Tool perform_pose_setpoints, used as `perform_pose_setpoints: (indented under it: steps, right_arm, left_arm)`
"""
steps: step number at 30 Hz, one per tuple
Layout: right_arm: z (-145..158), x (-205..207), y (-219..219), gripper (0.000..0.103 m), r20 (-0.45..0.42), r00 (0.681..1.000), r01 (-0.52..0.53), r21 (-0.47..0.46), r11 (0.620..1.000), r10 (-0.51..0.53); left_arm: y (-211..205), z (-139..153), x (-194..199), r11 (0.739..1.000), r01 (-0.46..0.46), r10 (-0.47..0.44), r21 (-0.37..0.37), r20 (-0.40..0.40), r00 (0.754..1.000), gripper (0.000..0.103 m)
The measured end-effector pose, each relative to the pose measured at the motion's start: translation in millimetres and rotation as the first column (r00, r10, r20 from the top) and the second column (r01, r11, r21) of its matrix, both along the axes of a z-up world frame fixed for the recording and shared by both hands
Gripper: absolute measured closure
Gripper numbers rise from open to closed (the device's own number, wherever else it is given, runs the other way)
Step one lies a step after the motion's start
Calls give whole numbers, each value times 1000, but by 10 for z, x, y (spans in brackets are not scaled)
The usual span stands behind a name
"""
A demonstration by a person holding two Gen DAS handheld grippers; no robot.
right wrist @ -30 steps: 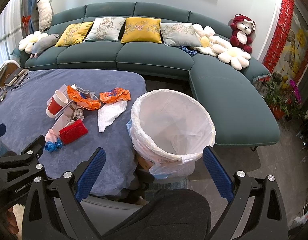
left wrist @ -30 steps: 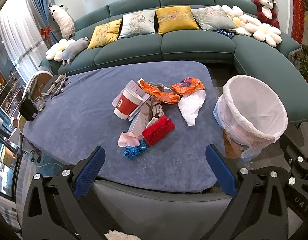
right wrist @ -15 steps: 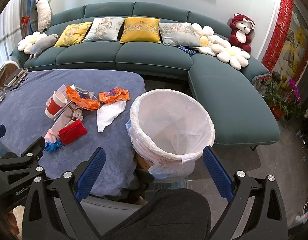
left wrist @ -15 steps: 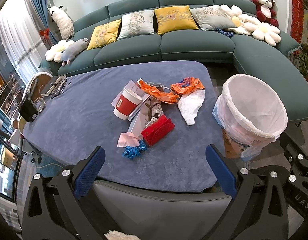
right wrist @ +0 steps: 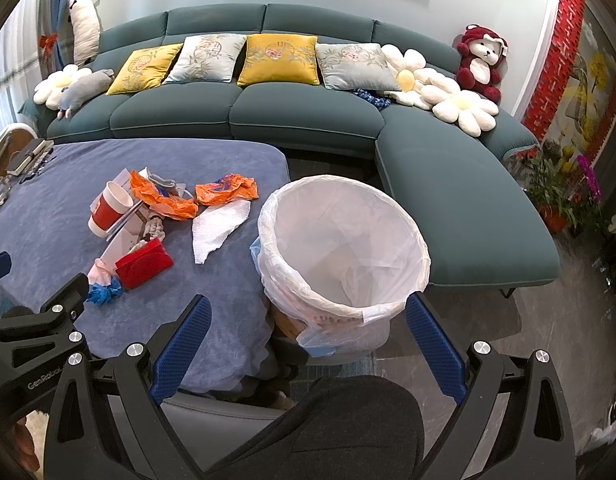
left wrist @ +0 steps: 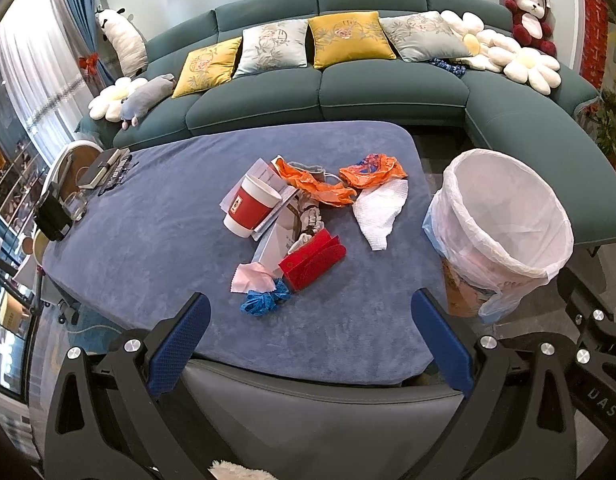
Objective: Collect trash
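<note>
Left wrist view
Left gripper [left wrist: 308, 338]: one, blue-padded fingers spread wide apart, nothing between them, held over the near edge of the table.
Table [left wrist: 156, 240]: one, covered in blue-grey cloth.
Trash pile: loose cluster at the table's middle.
Paper cup [left wrist: 251, 211]: one, red with white rim, tilted on sheets of paper.
Orange plastic bags [left wrist: 371, 174]: two, crumpled, at the far side of the pile.
White paper towel [left wrist: 381, 212]: one, flat, just right of the pile.
Red packet [left wrist: 312, 259]: one, at the near side of the pile.
Pink tissue [left wrist: 250, 278]: one, touching the blue wrapper.
Blue crumpled wrapper [left wrist: 264, 300]: one, nearest the gripper.
Trash bin [left wrist: 503, 224]: one, lined with a white bag, standing on the floor just beside the table's right edge.
Sofa [left wrist: 387, 88]: one, teal, curved.
Cushions: four, two yellow and two pale grey.
Red plush bear [left wrist: 529, 10]: one, on the sofa's far right.

Right wrist view
Right gripper [right wrist: 306, 350]: one, fingers wide apart and empty, hovering in front of the trash bin [right wrist: 347, 248].
Bin contents: white liner only, as far as can be seen.
Trash pile: on the table to the left, well apart from this gripper; paper cup [right wrist: 108, 210] and red packet [right wrist: 144, 264] visible.
Flower-shaped cushions: three, white.
Person: dark-clothed knee [right wrist: 347, 420] at the bottom edge.
</note>
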State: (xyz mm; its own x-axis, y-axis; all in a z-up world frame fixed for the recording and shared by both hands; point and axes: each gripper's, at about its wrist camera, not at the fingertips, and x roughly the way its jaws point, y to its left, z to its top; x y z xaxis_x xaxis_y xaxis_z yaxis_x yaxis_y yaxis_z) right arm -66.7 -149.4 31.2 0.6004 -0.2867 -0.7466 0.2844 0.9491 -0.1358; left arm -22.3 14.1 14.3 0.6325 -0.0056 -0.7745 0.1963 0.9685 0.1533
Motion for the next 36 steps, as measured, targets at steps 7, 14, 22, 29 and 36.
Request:
perform_pose_setpoints:
  steps: [7, 14, 22, 29, 36]
  right_arm:
    - [-76, 14, -28, 9, 2, 1000, 13, -14, 1000, -13]
    - [-180, 102, -3, 9, 7, 999, 40, -14, 999, -40]
    - [-331, 297, 63, 9, -16, 998, 58, -11, 998, -58]
    - [-457, 507, 194, 9, -41, 998, 49, -6, 999, -49]
    - [-596, 731, 413, 9, -74, 997, 18, 3, 1000, -18]
  left_arm:
    - [45, -107, 37, 1000, -3, 3, -28, -11, 1000, 7]
    - [195, -390, 166, 999, -12, 8, -41, -74, 997, 7]
    - [650, -709, 496, 992, -88, 77, -87, -130, 989, 7]
    - [971, -924, 738, 986, -128, 111, -103, -157, 981, 7]
    - [1074, -1124, 1010, 984, -137, 115, -111, -188, 976, 12]
